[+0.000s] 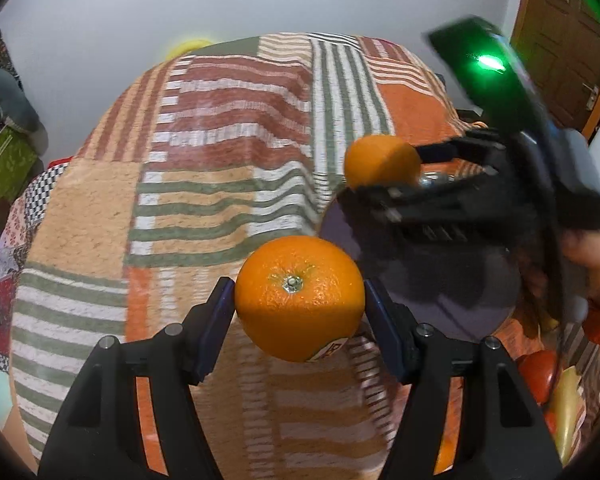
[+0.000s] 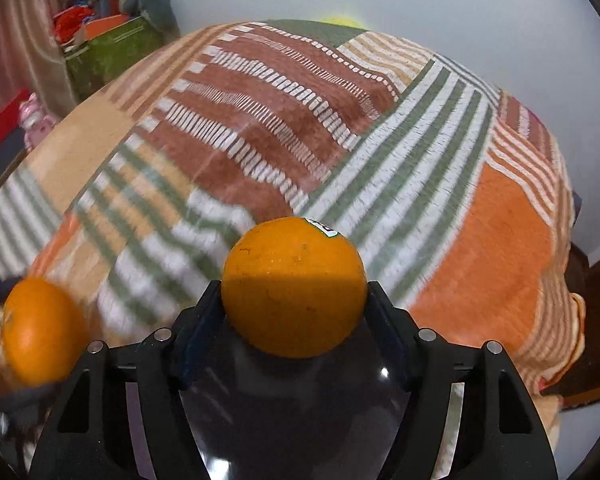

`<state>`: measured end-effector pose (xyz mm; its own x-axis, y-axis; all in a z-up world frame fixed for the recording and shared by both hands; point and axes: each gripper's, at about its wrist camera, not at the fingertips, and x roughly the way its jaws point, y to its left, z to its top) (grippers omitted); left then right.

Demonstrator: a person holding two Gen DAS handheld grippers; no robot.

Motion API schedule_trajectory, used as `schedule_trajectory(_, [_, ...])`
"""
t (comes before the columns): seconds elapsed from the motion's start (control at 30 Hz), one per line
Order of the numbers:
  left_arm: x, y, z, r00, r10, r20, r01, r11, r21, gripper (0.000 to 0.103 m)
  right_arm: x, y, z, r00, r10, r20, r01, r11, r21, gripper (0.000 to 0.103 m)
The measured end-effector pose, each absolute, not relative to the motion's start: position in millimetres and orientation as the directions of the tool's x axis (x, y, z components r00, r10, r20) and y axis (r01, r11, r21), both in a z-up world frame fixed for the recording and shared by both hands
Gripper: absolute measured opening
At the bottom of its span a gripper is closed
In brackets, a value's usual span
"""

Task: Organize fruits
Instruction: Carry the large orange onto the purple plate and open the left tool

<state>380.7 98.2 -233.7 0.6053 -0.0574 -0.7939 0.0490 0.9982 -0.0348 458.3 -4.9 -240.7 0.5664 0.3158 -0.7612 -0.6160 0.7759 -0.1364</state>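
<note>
In the left wrist view my left gripper (image 1: pixel 300 312) is shut on an orange (image 1: pixel 300 298), stem end up, a sticker low on its side. It hangs above the striped bedspread (image 1: pixel 220 160), by the left rim of a dark plate (image 1: pixel 440 300). To the upper right my right gripper (image 1: pixel 380 168) grips a second orange (image 1: pixel 382 160) over that plate. The right wrist view shows this orange (image 2: pixel 294 286) pressed between the right gripper's (image 2: pixel 294 308) pads, with the glossy dark plate (image 2: pixel 292 408) below. The left gripper's orange (image 2: pixel 40 332) appears blurred at the lower left there.
A red fruit (image 1: pixel 536 376) and a yellow fruit (image 1: pixel 568 408) lie at the bed's lower right. A person's hand (image 1: pixel 592 260) in an orange sleeve holds the right gripper. A green box (image 2: pixel 108 56) stands beyond the bed on the left, a wooden door (image 1: pixel 560 40) on the right.
</note>
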Motion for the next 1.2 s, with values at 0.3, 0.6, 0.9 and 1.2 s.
schedule_trajectory(0.3, [401,56,-246,0.565,-0.067,-0.823,0.112,0.994,-0.004,0.065,437,-65,-261,0.502,0.31,-0.807,-0.634,0.766,-0.1,0.066])
schedule_trajectory(0.6, [405,34,-260,0.541,-0.046,-0.84,0.164,0.985,0.052,0.067,416,-83,-261,0.484,0.356,-0.799,-0.649,0.759,-0.054,0.068])
schedule_trajectory(0.9, [400,32,-269,0.504,-0.059,-0.861,0.175,0.984,0.036,0.081,407,-88,-265,0.47,0.376,-0.798,-0.656,0.754,-0.032,0.067])
schedule_trajectory(1.2, [375,45,-231,0.587,-0.058,-0.808,0.126,0.992,0.02,0.081,388,-93,-254,0.496,0.407,-0.767,-0.649,0.761,-0.016,0.067])
